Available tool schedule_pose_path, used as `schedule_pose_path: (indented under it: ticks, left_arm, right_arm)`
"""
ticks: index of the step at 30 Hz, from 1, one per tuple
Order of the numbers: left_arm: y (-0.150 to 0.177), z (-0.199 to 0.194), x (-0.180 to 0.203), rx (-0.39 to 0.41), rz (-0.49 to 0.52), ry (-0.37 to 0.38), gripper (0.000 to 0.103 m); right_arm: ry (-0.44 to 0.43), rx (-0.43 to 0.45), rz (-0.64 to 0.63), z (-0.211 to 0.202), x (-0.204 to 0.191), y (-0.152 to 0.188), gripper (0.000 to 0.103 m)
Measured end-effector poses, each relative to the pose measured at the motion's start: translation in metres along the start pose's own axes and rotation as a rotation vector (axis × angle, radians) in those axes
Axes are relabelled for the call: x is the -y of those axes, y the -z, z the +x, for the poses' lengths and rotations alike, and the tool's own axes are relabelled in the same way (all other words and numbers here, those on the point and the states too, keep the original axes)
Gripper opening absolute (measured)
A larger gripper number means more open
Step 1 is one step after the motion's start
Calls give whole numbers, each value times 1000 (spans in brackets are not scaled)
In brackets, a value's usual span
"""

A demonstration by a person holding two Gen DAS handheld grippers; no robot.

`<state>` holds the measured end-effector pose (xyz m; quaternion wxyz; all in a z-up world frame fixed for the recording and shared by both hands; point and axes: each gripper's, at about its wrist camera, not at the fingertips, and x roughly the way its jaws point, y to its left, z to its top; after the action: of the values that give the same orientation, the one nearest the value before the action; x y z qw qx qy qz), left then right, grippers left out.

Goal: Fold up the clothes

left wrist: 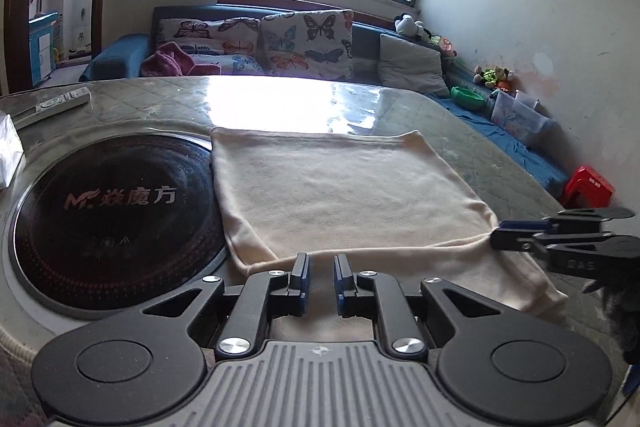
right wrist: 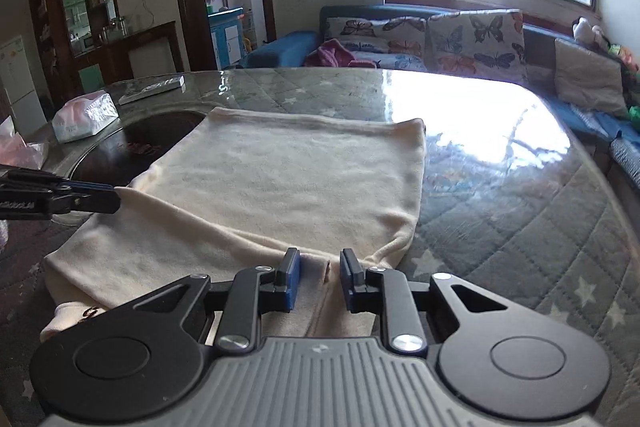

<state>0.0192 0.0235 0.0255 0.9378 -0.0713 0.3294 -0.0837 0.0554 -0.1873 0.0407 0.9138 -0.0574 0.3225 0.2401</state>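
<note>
left wrist view: the cloth [left wrist: 340, 187], a cream garment, lies flat on the bench [left wrist: 460, 115], its left side over the rim of the black cooker [left wrist: 112, 203]. a folded upper layer covers the far part, and its loose edge runs across just at the tips of the left claw [left wrist: 322, 281]. that claw is narrow, with a slim gap between the blue pads, and the edge seems nipped at the very tips. the right claw [left wrist: 500, 233] comes in side-on from the right, and the fold's corner is drawn up to a point at its tip, so it looks pinched there. the left claw slopes down toward the bench, level across and not rolled.

right wrist view: the right claw is narrow too, and a small ridge of cloth rises between its pads, which reads as a grip on the near right end of the fold. the left claw enters from the left edge, its tip meeting the fold's other corner. both point the same way, sloping down, well apart along the one edge.

to do this fold well, i judge both corners should travel together, low and level, so the edge stays straight and taut. lay it square to the far hem. let go only once the layer rests flat, or the corners will spring back and wrinkle.
</note>
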Motion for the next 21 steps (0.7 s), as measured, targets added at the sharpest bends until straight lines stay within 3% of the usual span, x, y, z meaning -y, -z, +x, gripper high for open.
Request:
schedule_pose_path:
  ticks: [4, 10, 16, 20, 21]
  left_arm:
    - [3, 11, -4, -19, -1, -6, 14]
    - [3, -3, -1, -12, 32, 6, 14]
    - [16, -35, 13, -11, 165, 66, 15]
    - [34, -54, 21, -30, 270, 87, 16]
    - [39, -59, 24, -31, 307, 86, 21]
  right_arm:
    - [-23, 17, -55, -6, -8, -4, 20]
    - [-1, -32, -67, 1, -7, 1, 21]
    - [-36, 26, -123, -32, -18, 1, 21]
    - [-77, -6, -167, -34, -26, 8, 21]
    - [-73, -27, -175, -31, -26, 13, 21]
